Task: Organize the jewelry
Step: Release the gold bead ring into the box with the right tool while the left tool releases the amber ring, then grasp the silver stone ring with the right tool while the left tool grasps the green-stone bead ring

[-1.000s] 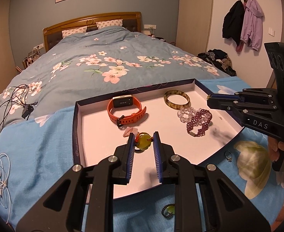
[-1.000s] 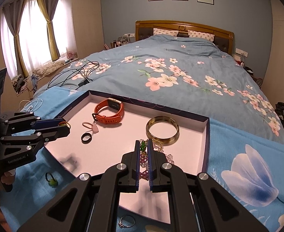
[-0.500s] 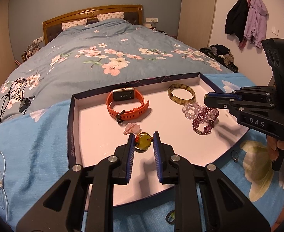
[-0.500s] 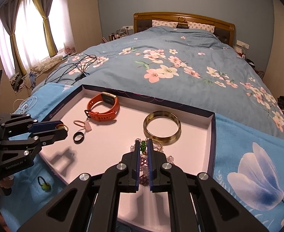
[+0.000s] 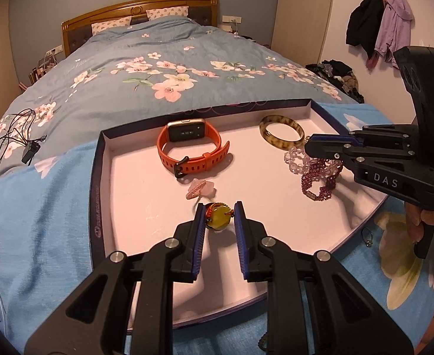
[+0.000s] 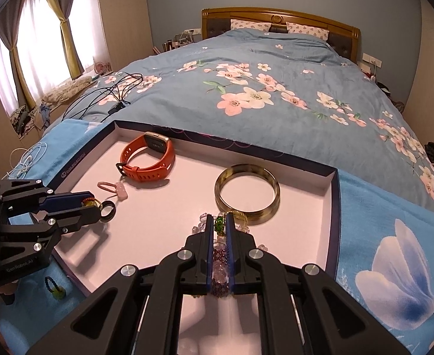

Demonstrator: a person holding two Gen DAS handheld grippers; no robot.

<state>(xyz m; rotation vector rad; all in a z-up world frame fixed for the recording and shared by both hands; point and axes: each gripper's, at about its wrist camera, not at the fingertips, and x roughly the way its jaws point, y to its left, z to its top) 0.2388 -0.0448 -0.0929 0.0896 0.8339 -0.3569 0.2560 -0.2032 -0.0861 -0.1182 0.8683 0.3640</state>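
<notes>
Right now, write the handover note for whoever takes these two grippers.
Left gripper: jaws shut on a yellow-green bead charm, held over the tray's near left part.
Right gripper: jaws shut on a green bead piece, over the bead bracelets at the tray's right.
Already in the tray: orange watch, bangle, pink charm, black ring, bead bracelets.
Left to do: set down both held pieces, then fetch what lies on the blanket: the green-bead ring by the left side and a small ring by the right.
</notes>
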